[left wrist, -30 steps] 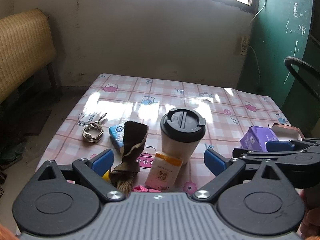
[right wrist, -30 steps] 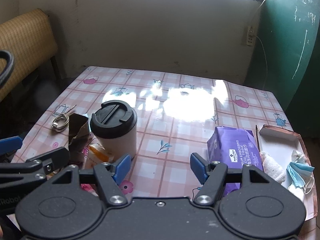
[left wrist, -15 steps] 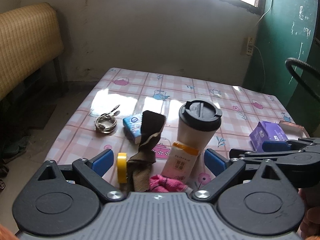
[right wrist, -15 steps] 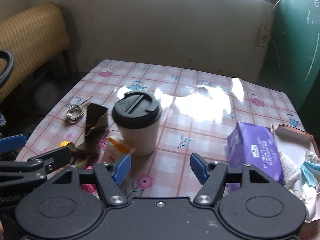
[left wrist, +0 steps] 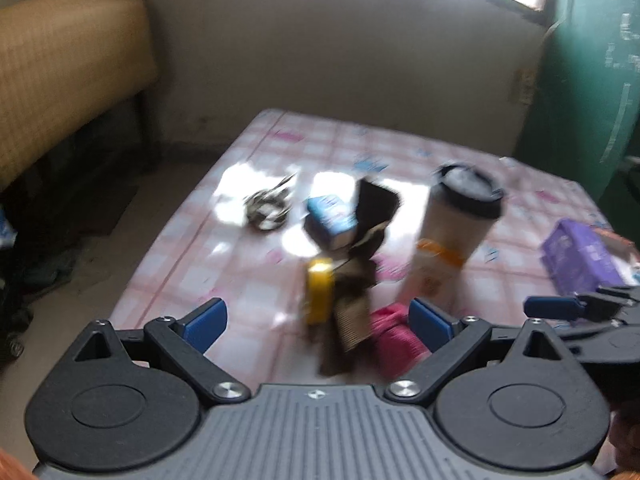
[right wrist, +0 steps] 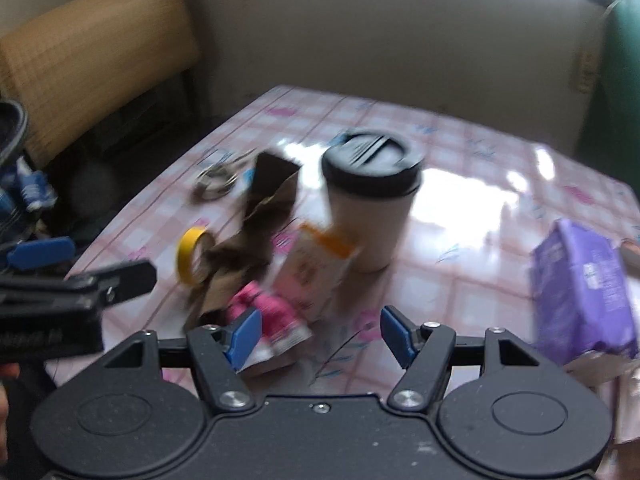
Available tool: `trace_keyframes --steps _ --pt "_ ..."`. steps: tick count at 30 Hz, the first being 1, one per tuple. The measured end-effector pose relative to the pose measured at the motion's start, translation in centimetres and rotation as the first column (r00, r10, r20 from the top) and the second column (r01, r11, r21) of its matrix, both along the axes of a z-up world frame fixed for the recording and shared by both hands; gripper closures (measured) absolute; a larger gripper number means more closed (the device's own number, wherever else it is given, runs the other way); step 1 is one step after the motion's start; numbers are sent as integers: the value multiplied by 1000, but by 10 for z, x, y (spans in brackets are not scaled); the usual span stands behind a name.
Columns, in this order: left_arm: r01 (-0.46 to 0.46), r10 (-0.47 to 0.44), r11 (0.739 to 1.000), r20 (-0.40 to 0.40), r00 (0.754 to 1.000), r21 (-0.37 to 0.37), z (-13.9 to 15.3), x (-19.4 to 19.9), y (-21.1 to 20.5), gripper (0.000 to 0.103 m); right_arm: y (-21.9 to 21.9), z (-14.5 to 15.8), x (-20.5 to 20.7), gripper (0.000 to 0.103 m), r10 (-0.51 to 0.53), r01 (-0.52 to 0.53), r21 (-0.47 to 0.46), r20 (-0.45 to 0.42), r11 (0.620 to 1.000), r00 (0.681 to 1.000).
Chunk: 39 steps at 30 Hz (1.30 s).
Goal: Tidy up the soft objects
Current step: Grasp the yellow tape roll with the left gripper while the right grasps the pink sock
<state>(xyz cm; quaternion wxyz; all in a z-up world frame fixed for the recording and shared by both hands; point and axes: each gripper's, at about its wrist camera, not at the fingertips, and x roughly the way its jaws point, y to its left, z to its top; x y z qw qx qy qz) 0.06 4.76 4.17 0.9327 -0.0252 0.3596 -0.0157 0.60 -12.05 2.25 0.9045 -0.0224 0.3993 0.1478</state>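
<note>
Both views are motion-blurred. A brown sock [left wrist: 356, 264] [right wrist: 248, 240] lies crumpled on the pink checked tablecloth [left wrist: 248, 280], with a pink cloth item [left wrist: 394, 336] [right wrist: 268, 316] at its near end. My left gripper [left wrist: 316, 322] stands open just short of the sock, with nothing between its blue pads. My right gripper [right wrist: 320, 334] is open too, its left pad close to the pink cloth and the cloth outside the jaws. A purple soft pack [right wrist: 580, 292] [left wrist: 580, 256] lies on the right.
A white cup with a black lid [right wrist: 372, 196] [left wrist: 456, 232] stands mid-table, an orange-topped packet [right wrist: 316, 264] leaning against it. A yellow tape roll [left wrist: 318, 290], a blue tissue pack [left wrist: 330, 220] and a key ring [left wrist: 266, 210] lie left. A wicker bench [left wrist: 68, 80] stands beyond the table's left edge.
Both grippers have dropped lower and moved in on the near pile; the sock, tape roll and pink cloth now loom larger. The jaws have kept the same width. Nothing on the table has shifted.
</note>
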Motion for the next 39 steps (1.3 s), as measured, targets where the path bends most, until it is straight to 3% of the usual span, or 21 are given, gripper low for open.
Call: trace_keyframes --steps 9,12,16,18,19,22,28,31,33,34,36,39 --pt "-80 79 996 -55 995 -27 -23 3 38 3 39 -33 10 25 148 -147 41 -23 988 989" --pt "-77 75 996 -54 996 -39 -25 5 41 3 51 -39 17 25 166 -166 31 -1 986 986" --pt "-63 60 997 -56 997 -53 -31 10 41 3 57 -56 29 25 169 -168 25 -32 985 985" --pt "-48 44 997 -57 997 -56 -34 14 38 3 55 -61 31 47 163 -162 31 -38 986 986" --pt "-37 34 998 -55 998 -54 -36 17 36 3 52 -62 31 69 151 -150 25 -33 988 988" --pt "-12 10 999 -52 999 -40 -39 26 27 3 38 -57 28 88 140 -137 75 -36 988 989" --pt "0 -1 1000 -19 1000 -31 -43 48 11 6 7 -41 13 88 100 -98 109 -13 989 995" --pt "-4 3 1000 -23 1000 -31 -49 60 6 26 -5 -35 6 88 88 -87 125 -5 988 996" --pt "-18 17 1000 -37 999 -25 -55 66 6 49 -8 -34 3 88 86 -84 141 -9 986 996" --pt "-19 18 999 -48 999 -31 -58 68 8 56 -8 -33 1 88 87 -85 144 -7 986 996" --pt "-20 17 998 -54 998 -56 -61 69 12 82 -9 -31 -2 88 89 -88 144 2 986 996" --pt "-22 20 997 -22 1000 -77 -57 63 15 84 -11 -27 -4 88 93 -94 155 12 984 996"
